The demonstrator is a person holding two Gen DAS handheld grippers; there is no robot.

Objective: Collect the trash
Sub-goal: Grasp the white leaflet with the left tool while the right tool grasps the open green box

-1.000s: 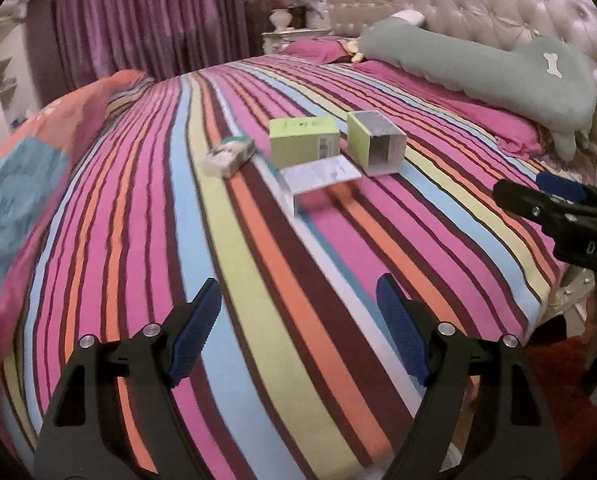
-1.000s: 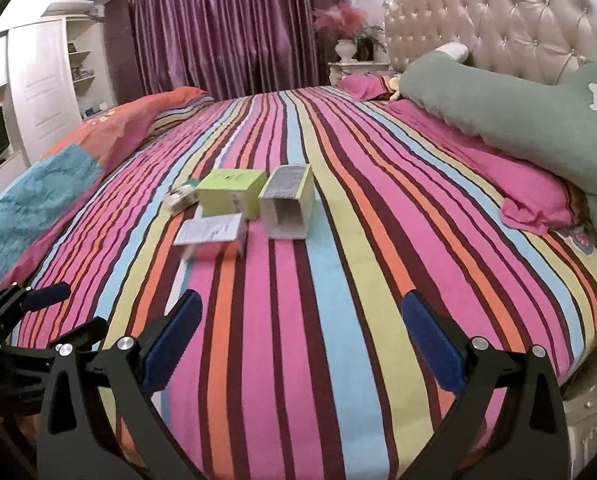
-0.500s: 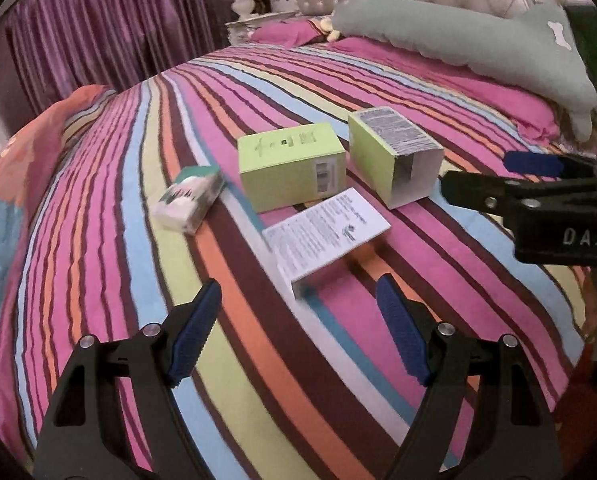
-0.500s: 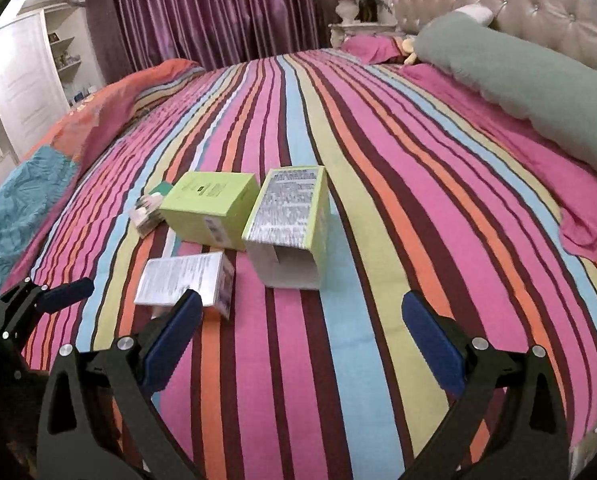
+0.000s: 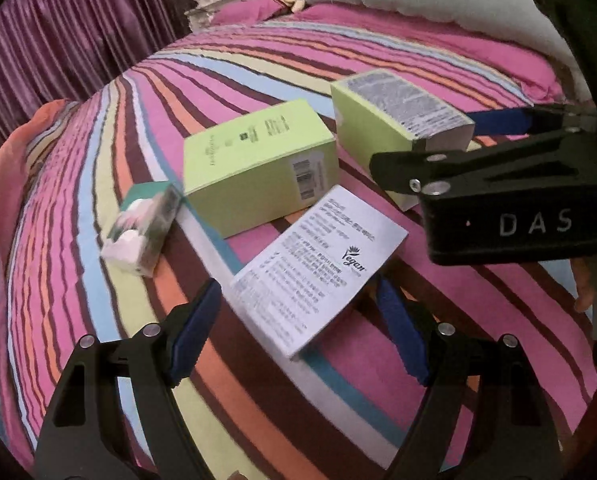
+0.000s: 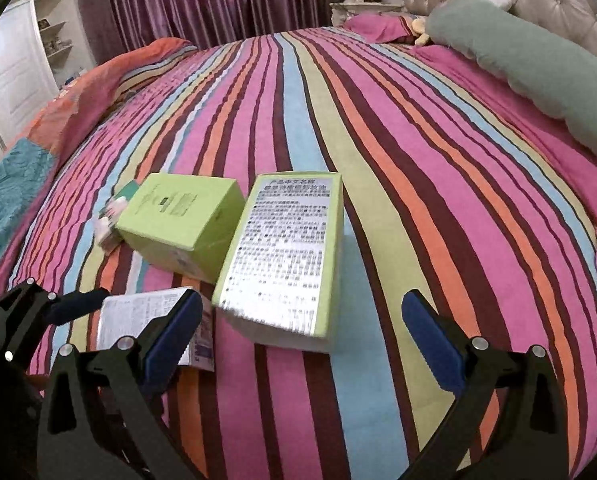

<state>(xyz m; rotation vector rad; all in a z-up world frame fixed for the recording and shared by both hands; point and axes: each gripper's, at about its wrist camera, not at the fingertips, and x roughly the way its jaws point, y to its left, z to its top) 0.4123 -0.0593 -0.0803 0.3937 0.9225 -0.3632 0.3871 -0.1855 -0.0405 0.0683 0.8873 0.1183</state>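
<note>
Left wrist view: the boxes look much bigger than before. The left gripper (image 5: pixel 298 326) has open jaws around the near end of the white box (image 5: pixel 318 268), not touching; its long side runs near-left to far-right on the bed (image 5: pixel 98 184).

Right wrist view: the right gripper (image 6: pixel 302 344), jaws open and empty, hangs near the open green box (image 6: pixel 282 256), which points away

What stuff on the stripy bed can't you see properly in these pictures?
- Small green-and-white box: right wrist view, mostly hidden behind the closed green box; left wrist view, blurred, print unreadable.
- White box: right wrist view, partly covered by the right gripper's finger.
- Open green box: left wrist view, its near end hidden by the right gripper.
- Label text: too blurred to read.
</note>
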